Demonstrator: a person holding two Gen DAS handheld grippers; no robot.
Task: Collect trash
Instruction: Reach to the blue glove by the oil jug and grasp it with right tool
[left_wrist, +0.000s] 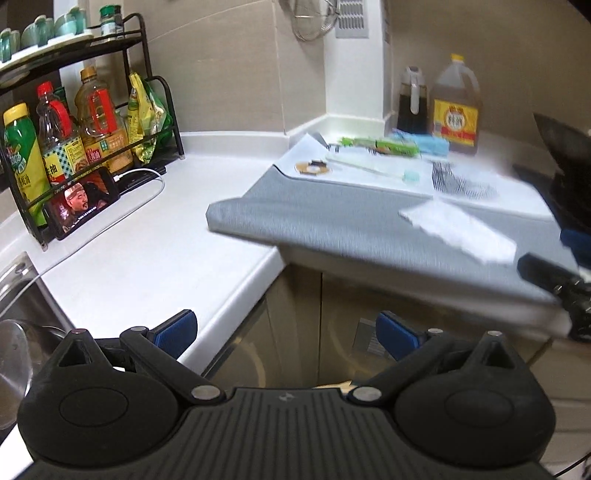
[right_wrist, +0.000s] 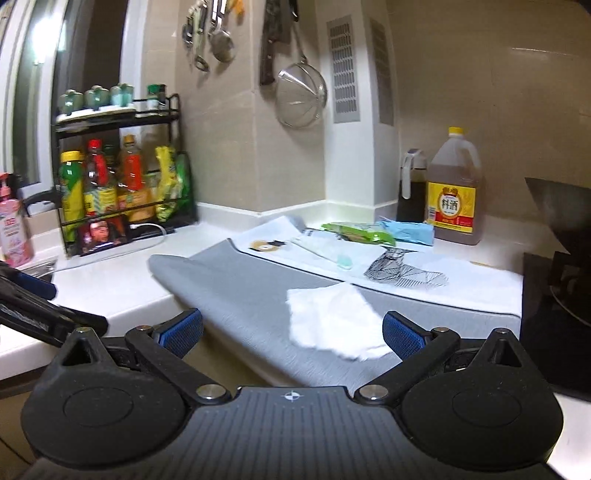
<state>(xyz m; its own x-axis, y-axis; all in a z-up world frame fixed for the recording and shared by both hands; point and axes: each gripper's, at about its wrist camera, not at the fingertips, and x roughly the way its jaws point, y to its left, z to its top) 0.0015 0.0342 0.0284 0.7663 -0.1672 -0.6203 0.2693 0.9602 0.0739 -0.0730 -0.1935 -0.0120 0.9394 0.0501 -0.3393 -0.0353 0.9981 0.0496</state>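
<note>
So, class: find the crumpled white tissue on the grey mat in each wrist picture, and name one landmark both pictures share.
Left wrist view: the white tissue lies at the right, on the near part of the grey mat.
Right wrist view: the tissue lies low at centre, just ahead of the open right tool.
Shared landmark: the yellow-capped bottle standing behind the mat by the wall.

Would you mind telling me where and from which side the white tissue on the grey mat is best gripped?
Grip the white tissue at its near crumpled edge, coming from the counter front with the right gripper, which is open and already faces it. The sheet lies flat on the grey mat, so only that slightly raised edge probably offers the fingers something to pinch.
</note>
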